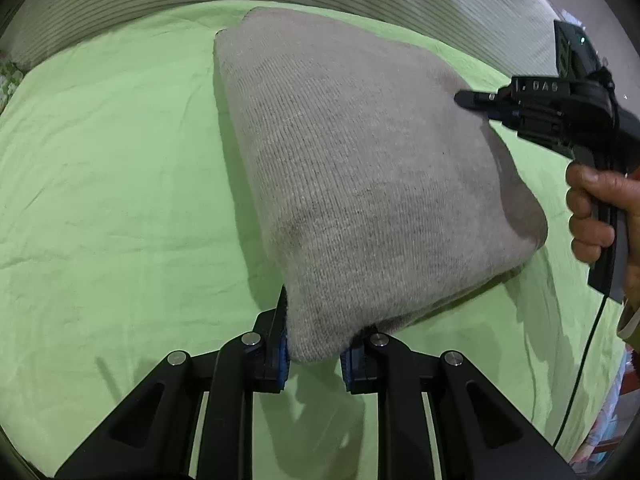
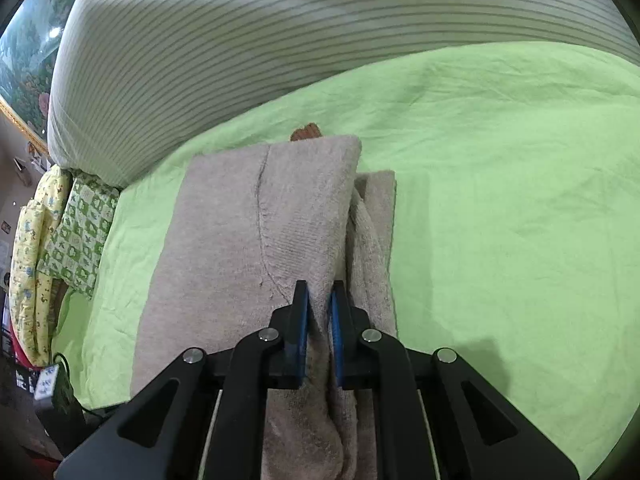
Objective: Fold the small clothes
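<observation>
- The grey knit sweater lies folded on the green bed sheet, with bare sheet on both sides of it.
- A striped cover borders the sheet's far edge.
- The left gripper pinches the sweater's near corner between its blue pads.
- The right gripper, nearly closed, clamps a thick fold of the sweater; a seam curves down its top layer.
</observation>
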`<act>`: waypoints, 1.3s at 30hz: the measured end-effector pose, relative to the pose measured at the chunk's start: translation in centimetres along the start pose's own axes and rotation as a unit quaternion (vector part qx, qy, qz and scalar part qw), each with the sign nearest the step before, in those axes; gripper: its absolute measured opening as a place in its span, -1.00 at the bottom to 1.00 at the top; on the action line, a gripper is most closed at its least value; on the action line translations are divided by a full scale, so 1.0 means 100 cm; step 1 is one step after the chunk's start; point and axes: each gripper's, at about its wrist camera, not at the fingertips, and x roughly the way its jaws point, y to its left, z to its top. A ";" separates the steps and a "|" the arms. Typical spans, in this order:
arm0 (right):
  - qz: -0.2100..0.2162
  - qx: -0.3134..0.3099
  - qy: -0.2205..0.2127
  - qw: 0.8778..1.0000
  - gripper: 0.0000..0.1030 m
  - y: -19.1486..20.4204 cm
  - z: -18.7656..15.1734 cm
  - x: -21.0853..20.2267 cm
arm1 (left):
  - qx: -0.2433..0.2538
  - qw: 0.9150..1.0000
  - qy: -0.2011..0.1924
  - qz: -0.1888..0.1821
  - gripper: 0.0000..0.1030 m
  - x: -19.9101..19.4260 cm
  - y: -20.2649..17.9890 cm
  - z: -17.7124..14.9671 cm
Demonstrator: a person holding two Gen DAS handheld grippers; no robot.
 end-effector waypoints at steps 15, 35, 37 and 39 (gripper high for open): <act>-0.013 0.020 -0.007 1.000 -0.70 -0.001 -0.003 -0.009 | -0.006 1.000 0.008 0.014 -0.63 0.009 0.004 0.002; -0.036 -0.007 0.005 0.999 -0.87 0.008 -0.093 -0.059 | -0.016 1.000 -0.002 0.006 -0.85 0.005 0.008 0.010; -0.038 -0.014 -0.009 0.999 -0.87 0.008 -0.090 -0.075 | -0.008 1.000 -0.009 0.001 -0.86 -0.002 0.005 0.010; -0.048 -0.024 -0.004 0.999 -0.87 0.005 -0.089 -0.078 | -0.004 1.000 -0.005 0.001 -0.86 -0.001 0.005 0.009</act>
